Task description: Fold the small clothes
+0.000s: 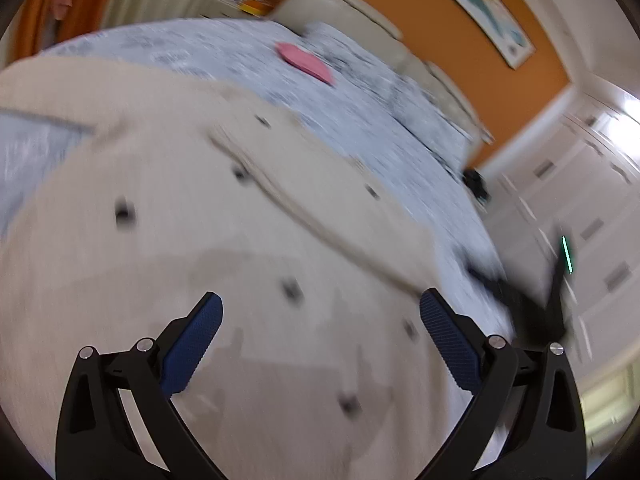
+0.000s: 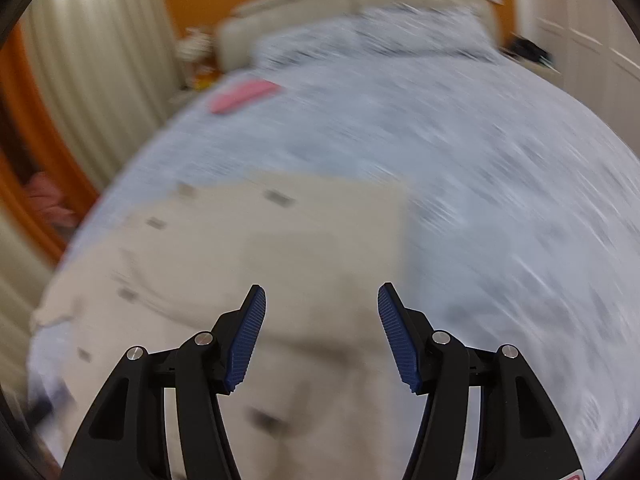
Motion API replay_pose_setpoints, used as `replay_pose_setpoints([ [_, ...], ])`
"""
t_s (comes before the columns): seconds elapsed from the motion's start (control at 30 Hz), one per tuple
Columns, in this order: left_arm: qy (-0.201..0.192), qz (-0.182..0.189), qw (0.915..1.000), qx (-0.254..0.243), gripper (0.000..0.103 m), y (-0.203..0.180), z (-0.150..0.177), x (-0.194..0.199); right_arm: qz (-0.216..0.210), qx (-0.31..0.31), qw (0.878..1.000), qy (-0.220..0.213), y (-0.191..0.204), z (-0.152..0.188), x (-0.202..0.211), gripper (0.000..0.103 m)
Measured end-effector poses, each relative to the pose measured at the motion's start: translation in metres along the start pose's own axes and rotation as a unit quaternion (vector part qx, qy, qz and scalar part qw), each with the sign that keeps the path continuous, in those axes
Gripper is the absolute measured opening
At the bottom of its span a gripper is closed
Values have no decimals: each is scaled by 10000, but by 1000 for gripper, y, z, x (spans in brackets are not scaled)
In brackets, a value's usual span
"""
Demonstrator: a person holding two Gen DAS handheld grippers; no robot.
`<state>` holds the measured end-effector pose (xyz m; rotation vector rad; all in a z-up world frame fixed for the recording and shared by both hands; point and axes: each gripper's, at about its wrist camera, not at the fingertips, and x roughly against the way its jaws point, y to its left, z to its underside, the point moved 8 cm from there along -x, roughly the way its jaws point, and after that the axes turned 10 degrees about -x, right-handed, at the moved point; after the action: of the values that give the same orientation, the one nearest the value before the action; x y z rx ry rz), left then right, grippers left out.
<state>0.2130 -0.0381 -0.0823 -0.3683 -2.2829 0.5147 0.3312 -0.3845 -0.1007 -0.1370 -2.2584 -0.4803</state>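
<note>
Jaws stood wide apart and empty on both the left gripper (image 1: 320, 312) and the right gripper (image 2: 322, 304), each hovering low over one cream garment (image 1: 192, 240) with small dark marks, spread across the lower left of both views on the pale patterned bedspread (image 2: 500, 168). One pink folded piece (image 1: 306, 62) lay farther up the bed. Motion blur left no writing legible.

Orange wall (image 1: 460, 36), framed picture (image 1: 480, 4), white curtains (image 2: 92, 64).
</note>
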Motion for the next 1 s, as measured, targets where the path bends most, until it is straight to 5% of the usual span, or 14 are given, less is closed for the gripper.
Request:
replay_pose_setpoints([
  [0.2, 465, -636, 9956, 514, 92, 57, -68, -105, 130, -127, 9987, 479, -36, 27, -42, 58],
  [0.3, 610, -790, 9948, 195, 59, 65, -79, -138, -133, -238, 9978, 603, -26, 30, -70, 55],
  [0.37, 776, -846, 9934, -31, 24, 64, -78, -155, -227, -240, 9977, 585, -20, 25, -77, 10],
  [0.43, 699, -857, 9938, 64, 14, 70, -83, -158, -448, -460, 9973, 369, -23, 14, -63, 10],
  [0.53, 570, -666, 9960, 150, 14, 70, -82, -156, -569, -700, 9959, -106, -46, -1, -29, 8],
  [0.7, 551, -706, 9959, -161, 17, 57, -65, -167, -400, -1181, 9915, 362, -84, 29, -61, 7],
  [0.77, 453, -420, 9979, 200, 18, 60, -67, -157, -359, -1217, 9909, 440, -71, 26, -51, 25],
  [0.83, 186, -270, 9988, 370, 21, 71, -76, -135, -110, -1068, 9935, 378, -57, 26, -30, 29],
  [0.9, -140, -455, 9979, 431, 45, 99, -84, -98, 269, -874, 9957, 118, -39, 31, 2, 39],
  [0.93, -263, -643, 9962, 525, 67, 117, -86, -81, 364, -882, 9954, 72, -32, 35, 12, 51],
  [1.0, -602, -1142, 9865, 1003, 79, 177, -91, -32, 352, -952, 9948, -80, -7, 49, 35, 55],
])
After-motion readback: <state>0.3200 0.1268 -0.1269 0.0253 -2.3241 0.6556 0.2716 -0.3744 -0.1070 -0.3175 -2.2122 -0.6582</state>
